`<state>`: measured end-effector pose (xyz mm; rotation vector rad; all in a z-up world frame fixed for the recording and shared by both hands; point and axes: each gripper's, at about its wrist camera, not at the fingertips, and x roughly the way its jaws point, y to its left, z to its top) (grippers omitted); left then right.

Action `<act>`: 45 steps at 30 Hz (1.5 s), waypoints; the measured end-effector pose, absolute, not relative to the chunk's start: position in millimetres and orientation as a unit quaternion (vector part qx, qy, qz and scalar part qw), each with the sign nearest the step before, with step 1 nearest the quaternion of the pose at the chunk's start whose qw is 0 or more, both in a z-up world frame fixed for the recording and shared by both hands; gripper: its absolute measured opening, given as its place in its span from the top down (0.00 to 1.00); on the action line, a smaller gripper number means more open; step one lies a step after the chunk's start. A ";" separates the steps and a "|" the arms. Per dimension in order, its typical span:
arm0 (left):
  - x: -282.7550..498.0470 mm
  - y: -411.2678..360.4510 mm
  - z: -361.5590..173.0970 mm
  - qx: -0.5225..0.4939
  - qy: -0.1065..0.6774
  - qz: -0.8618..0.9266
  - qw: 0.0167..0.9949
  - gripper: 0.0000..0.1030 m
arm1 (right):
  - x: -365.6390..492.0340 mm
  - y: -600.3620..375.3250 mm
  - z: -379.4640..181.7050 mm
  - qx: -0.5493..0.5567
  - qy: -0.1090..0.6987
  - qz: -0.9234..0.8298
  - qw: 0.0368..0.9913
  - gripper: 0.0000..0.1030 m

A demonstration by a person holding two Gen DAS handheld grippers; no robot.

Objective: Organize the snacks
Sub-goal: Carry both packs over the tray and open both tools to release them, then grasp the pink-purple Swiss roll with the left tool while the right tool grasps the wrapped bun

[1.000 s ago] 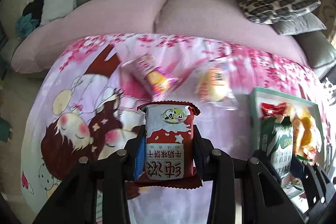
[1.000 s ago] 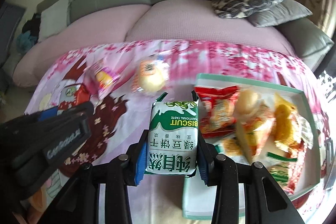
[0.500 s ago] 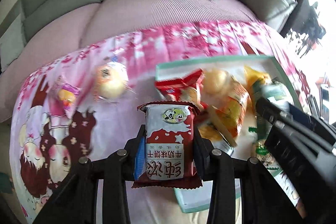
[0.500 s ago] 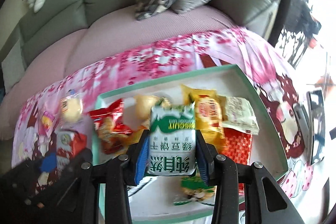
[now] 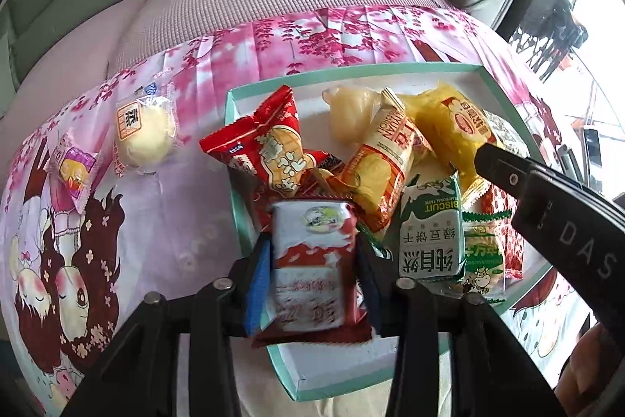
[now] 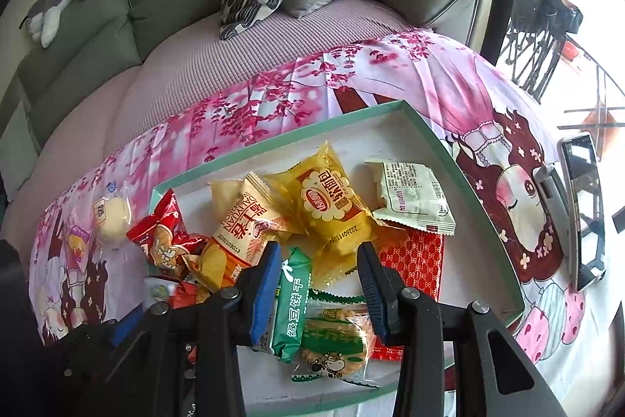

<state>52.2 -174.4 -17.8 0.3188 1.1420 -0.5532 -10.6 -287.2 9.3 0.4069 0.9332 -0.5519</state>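
most of the sorting looks done: the teal-rimmed tray [image 6: 449, 151] on the table already holds a heap of packets, among them a yellow bread packet [image 6: 332, 206], a white sachet [image 6: 414, 198] and a red peanut packet [image 5: 265, 151]. the green biscuit packet [image 5: 429, 229] lies in the tray's near part, on top of a clear cracker pack [image 6: 336, 342]; the right claw [image 6: 318, 284] stands spread above it, pinching nothing. the left claw [image 5: 312, 280] is pinching a red-and-white biscuit packet [image 5: 312, 260] over the tray's near left part, not yet let go. what seems left: dropping that packet, then fetching two snacks out on the pink cartoon cloth [image 5: 117, 260], a round cake in clear wrap [image 5: 144, 135] and a small pink packet [image 5: 74, 167] beside it.
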 end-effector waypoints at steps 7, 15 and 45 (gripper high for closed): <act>61.0 -158.1 -7.9 0.123 0.533 -0.246 0.800 0.37 | -12.2 -286.4 10.2 0.190 0.442 -0.269 0.834 0.57; 87.9 -98.4 6.5 0.057 0.531 -0.164 0.830 0.30 | -2.9 -268.7 10.7 0.169 0.448 -0.241 0.844 0.46; 139.7 37.0 -16.2 0.001 0.548 0.046 0.835 0.09 | 51.6 -167.6 -11.2 0.075 0.485 -0.138 0.860 0.10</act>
